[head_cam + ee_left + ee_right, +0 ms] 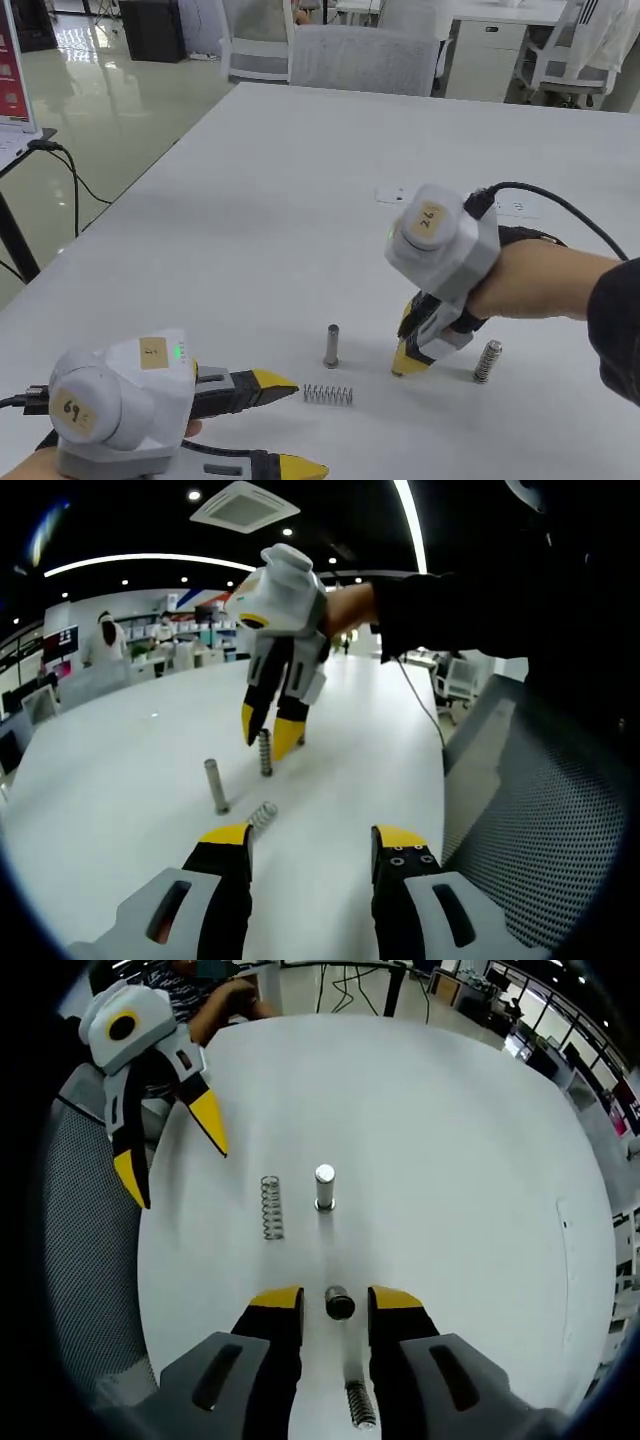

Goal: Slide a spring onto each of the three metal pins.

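Observation:
A bare metal pin (332, 345) stands upright on the white table (300, 200), with a loose spring (328, 395) lying just in front of it. Farther right stands a pin with a spring on it (487, 361). My right gripper (410, 355) points down beside that pin and is open. In the right gripper view its jaws straddle another pin (340, 1305) without touching it, the spring-covered pin (358, 1403) is below, and the bare pin (325, 1187) and loose spring (270, 1207) lie ahead. My left gripper (295, 425) is open near the front edge, aimed at the loose spring (262, 815).
A grey mesh chair (365, 55) stands at the table's far edge, and a small white plate (395, 195) lies flat on the table behind the right gripper. A black cable (560, 210) runs from the right gripper across the table.

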`<state>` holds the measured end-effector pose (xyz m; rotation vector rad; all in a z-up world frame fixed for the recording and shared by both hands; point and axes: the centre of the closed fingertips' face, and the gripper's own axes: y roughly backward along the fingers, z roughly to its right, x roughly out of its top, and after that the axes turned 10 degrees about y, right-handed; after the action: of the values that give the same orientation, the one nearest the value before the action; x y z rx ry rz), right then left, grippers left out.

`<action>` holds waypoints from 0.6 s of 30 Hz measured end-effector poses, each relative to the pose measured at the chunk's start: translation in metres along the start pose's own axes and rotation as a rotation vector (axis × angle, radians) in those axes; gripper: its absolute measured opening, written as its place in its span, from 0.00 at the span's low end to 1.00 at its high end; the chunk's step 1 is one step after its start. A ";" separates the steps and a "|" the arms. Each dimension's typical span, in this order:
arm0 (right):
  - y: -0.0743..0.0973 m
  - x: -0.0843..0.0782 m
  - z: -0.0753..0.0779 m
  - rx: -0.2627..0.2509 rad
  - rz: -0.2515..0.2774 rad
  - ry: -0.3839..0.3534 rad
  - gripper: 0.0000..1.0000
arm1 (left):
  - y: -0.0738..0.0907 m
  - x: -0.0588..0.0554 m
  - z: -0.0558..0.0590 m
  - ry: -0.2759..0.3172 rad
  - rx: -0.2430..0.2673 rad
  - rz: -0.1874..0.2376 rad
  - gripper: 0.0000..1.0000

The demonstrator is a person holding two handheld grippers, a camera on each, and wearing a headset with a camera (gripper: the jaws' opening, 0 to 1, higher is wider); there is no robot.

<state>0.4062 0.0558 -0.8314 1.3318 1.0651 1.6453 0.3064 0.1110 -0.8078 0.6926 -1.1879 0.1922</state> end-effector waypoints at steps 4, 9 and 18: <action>0.003 0.015 -0.006 0.011 0.035 0.016 0.27 | 0.000 0.000 0.000 -0.001 -0.001 -0.001 0.41; 0.001 0.030 -0.016 0.027 0.043 0.050 0.27 | 0.000 0.000 0.000 -0.003 0.000 -0.002 0.41; -0.013 0.045 -0.035 0.068 0.046 0.084 0.26 | 0.001 0.000 0.001 -0.004 0.000 -0.004 0.41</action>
<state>0.3642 0.0969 -0.8318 1.3501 1.1567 1.7261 0.3052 0.1115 -0.8075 0.6957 -1.1907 0.1878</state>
